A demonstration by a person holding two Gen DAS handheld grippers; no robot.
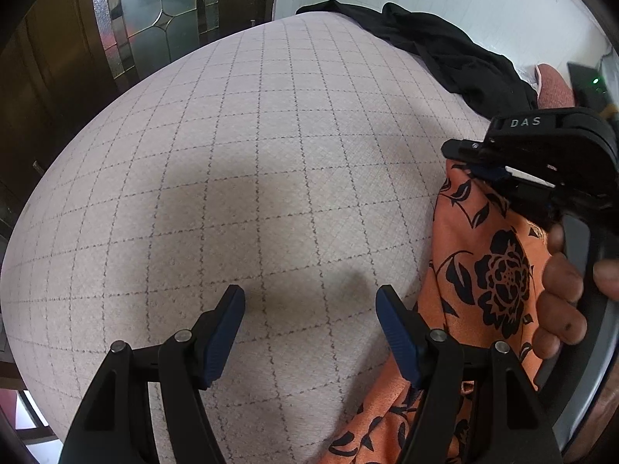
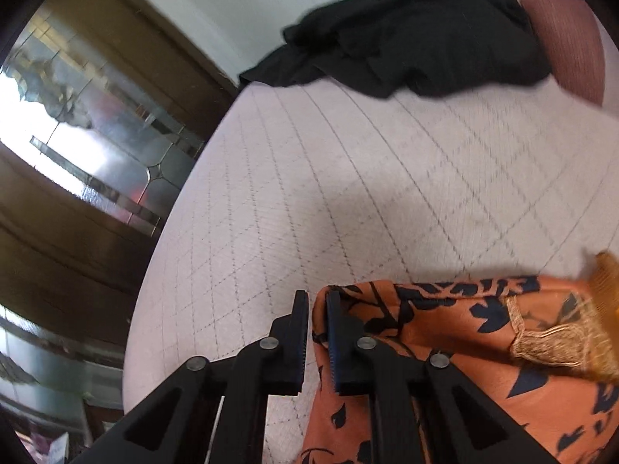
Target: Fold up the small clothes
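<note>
An orange garment with black flowers point(image 1: 464, 270) hangs at the right of the left wrist view, above a pale checked tablecloth point(image 1: 251, 154). My right gripper point(image 1: 464, 154) is shut on the garment's upper edge and holds it up. In the right wrist view my right gripper point(image 2: 317, 309) pinches the garment point(image 2: 445, 348) between nearly closed jaws; a fringed trim point(image 2: 549, 344) shows on the cloth. My left gripper point(image 1: 309, 301) is open and empty, just left of the hanging garment, over the tablecloth.
A black garment point(image 1: 445, 46) lies crumpled at the table's far edge; it also shows in the right wrist view point(image 2: 418, 46). A reddish chair back point(image 2: 568, 31) stands beyond it. A dark wooden door with leaded glass point(image 1: 162, 11) is behind the table.
</note>
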